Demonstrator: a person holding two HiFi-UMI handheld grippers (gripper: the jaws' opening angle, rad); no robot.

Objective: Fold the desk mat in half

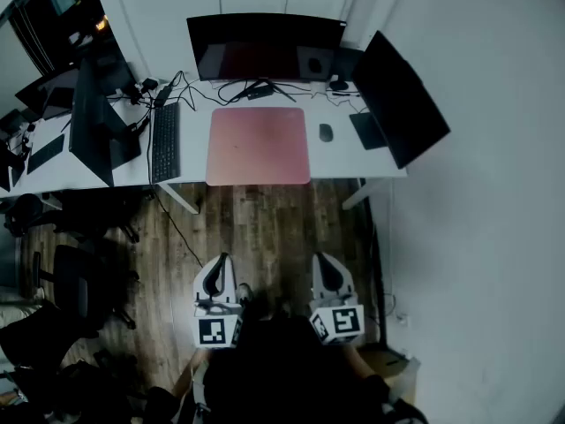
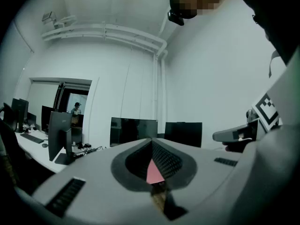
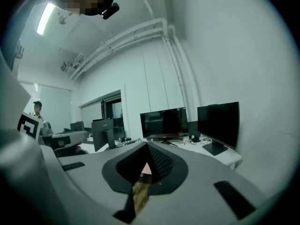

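Observation:
A pink desk mat [image 1: 258,146] lies flat and unfolded on the white desk [image 1: 342,159], in front of the middle monitor. Both grippers hang over the wooden floor, well short of the desk and close to the person's body. The left gripper [image 1: 222,261] is shut with nothing in it, and so is the right gripper [image 1: 324,260]. In the left gripper view the closed jaws [image 2: 151,140] frame a sliver of the pink mat [image 2: 154,171]. The right gripper view shows its closed jaws [image 3: 146,144] and a smaller pink sliver [image 3: 146,168].
A black keyboard [image 1: 165,141] lies left of the mat and a mouse [image 1: 326,132] right of it. Monitors stand behind [image 1: 265,47], at the right [image 1: 397,95] and at the left [image 1: 88,117]. An office chair [image 1: 71,281] stands on the floor at the left. A person [image 2: 76,109] stands far off.

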